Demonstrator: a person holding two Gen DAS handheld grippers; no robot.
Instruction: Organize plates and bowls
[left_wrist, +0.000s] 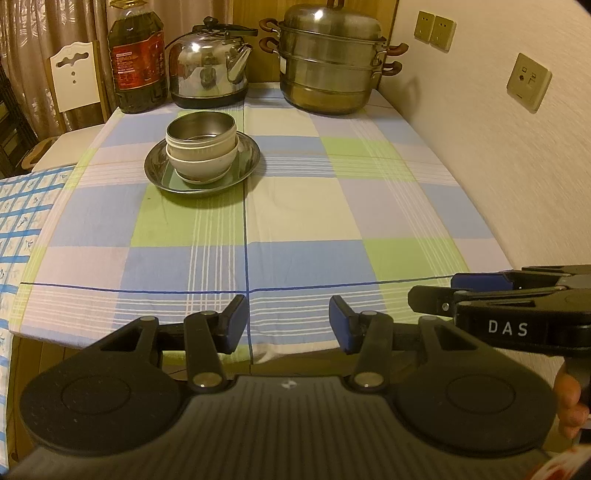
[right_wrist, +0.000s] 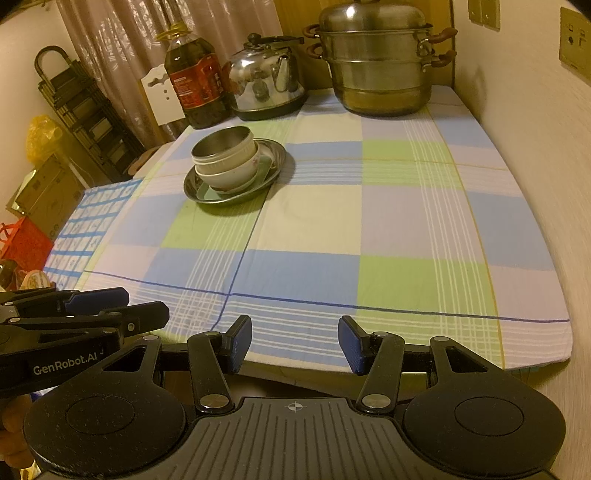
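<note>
A steel bowl (left_wrist: 201, 127) sits nested in a white bowl (left_wrist: 201, 162), which stands on a steel plate (left_wrist: 162, 173) at the far left of the checked tablecloth. The same stack shows in the right wrist view: steel bowl (right_wrist: 223, 146), white bowl (right_wrist: 231, 175), steel plate (right_wrist: 273, 155), with a small greenish dish (right_wrist: 207, 192) under the bowl. My left gripper (left_wrist: 288, 323) is open and empty over the table's near edge. My right gripper (right_wrist: 295, 343) is open and empty beside it, also at the near edge. Both are far from the stack.
At the back stand an oil bottle (left_wrist: 136, 62), a steel kettle (left_wrist: 208, 64) and a tiered steel steamer pot (left_wrist: 330, 59). A wall with sockets (left_wrist: 528, 86) runs along the right. A chair (left_wrist: 74, 74) and a folded cart (right_wrist: 85, 110) stand left of the table.
</note>
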